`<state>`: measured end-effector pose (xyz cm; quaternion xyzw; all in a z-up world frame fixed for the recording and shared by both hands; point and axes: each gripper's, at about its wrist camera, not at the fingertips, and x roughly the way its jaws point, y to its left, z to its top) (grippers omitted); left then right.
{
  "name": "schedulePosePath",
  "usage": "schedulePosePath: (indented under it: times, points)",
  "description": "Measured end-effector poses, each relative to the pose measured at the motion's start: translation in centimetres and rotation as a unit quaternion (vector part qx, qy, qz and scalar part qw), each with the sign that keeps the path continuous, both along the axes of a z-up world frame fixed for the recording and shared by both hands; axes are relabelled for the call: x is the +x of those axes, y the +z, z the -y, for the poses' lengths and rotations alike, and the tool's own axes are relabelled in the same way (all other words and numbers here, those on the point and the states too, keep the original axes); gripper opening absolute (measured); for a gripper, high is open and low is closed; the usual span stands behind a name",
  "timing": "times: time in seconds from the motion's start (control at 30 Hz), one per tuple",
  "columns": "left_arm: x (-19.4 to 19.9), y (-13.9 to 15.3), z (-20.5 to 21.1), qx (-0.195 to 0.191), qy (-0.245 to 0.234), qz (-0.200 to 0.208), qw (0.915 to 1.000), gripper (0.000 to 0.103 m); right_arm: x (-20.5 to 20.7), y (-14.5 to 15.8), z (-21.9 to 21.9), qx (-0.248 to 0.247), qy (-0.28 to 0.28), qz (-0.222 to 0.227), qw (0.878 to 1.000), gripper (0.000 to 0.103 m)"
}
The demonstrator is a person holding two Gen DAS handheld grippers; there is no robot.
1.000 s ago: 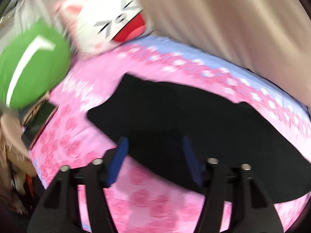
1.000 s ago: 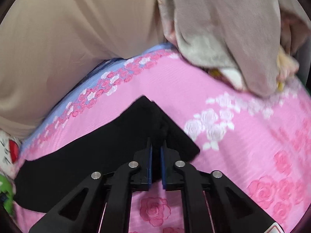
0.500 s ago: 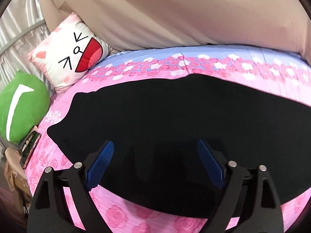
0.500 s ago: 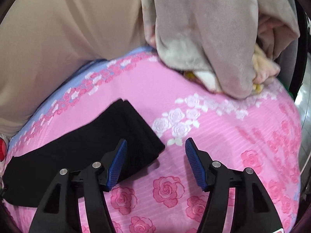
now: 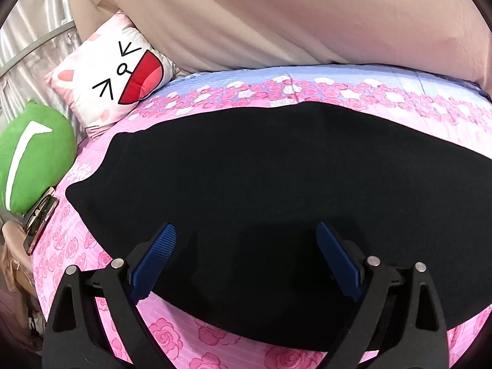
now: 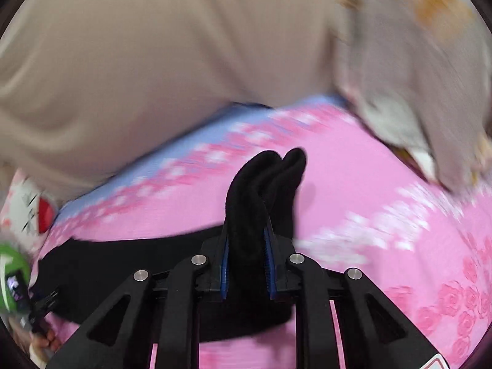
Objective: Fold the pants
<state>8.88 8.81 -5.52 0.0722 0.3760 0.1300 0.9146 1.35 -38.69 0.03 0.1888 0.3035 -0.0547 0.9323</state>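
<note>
Blue ribbed pads of the right hand-held gripper [image 6: 247, 264] are closing on a bunched end of the black fabric pants [image 6: 264, 184], lifted off the pink rose-print bedsheet [image 6: 384, 190]. Left hand-held gripper [image 5: 246, 261] hovers with jaws opening wide over the pants' flat spread [image 5: 261, 169]. Beyond sits a white cat-face pillow [image 5: 113, 80]

The bed [image 5: 276, 347] had a pink sheet with roses and a blue strip at the far edge. Black pants [image 5: 261, 184] lay spread across it. A white cat pillow [image 5: 113, 70] and a green cushion [image 5: 30, 160] lay at its left end.
</note>
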Motion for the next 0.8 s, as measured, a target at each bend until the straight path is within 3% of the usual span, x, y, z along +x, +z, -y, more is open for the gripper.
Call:
schedulePosePath:
  times: [0.1, 0.17, 0.33, 0.37, 0.4, 0.5, 0.63, 0.7, 0.8]
  points:
    - [-0.4, 0.3, -0.3, -0.008, 0.002, 0.013, 0.9999, 0.091, 2.3, 2.8, -9.3, -0.023, 0.11, 0.014, 0.994, 0.02]
    - [-0.8, 0.6, -0.8, -0.022, 0.008, 0.025, 0.9994, 0.091, 3.9, 2.6, -14.5, -0.027, 0.168, 0.007, 0.985, 0.021]
    - [-1.6, 1.0, -3.3, -0.074, 0.036, 0.049, 0.9954, 0.093, 8.2, -4.4, -25.4, -0.013, 0.268, -0.081, 0.96, 0.03]
    - [-1.7, 1.1, -3.6, -0.079, 0.039, 0.05, 0.9949, 0.093, 8.4, -5.9, -27.2, -0.035, 0.269, -0.093, 0.958, 0.037]
    - [-1.8, 1.1, -3.9, -0.085, 0.039, 0.052, 0.9943, 0.093, 7.5, -5.9, -28.3, -0.064, 0.26, -0.073, 0.961, 0.048]
    - [-1.9, 1.0, -4.6, -0.104, 0.037, 0.051, 0.9926, 0.093, 4.9, -3.7, -28.2, -0.064, 0.273, -0.054, 0.958, 0.053]
    - [-1.6, 0.8, -4.3, -0.106, 0.026, 0.04, 0.9932, 0.093, 0.4, -0.9, -23.2, -0.081, 0.197, -0.027, 0.977, 0.057]
    - [-1.5, 0.8, -4.0, -0.101, 0.022, 0.04, 0.9938, 0.094, -0.7, -0.6, -20.1, -0.102, 0.149, -0.043, 0.983, 0.058]
    - [-1.5, 0.8, -3.4, -0.091, 0.014, 0.039, 0.995, 0.095, -1.1, -0.7, -19.9, -0.109, 0.156, -0.053, 0.98, 0.058]
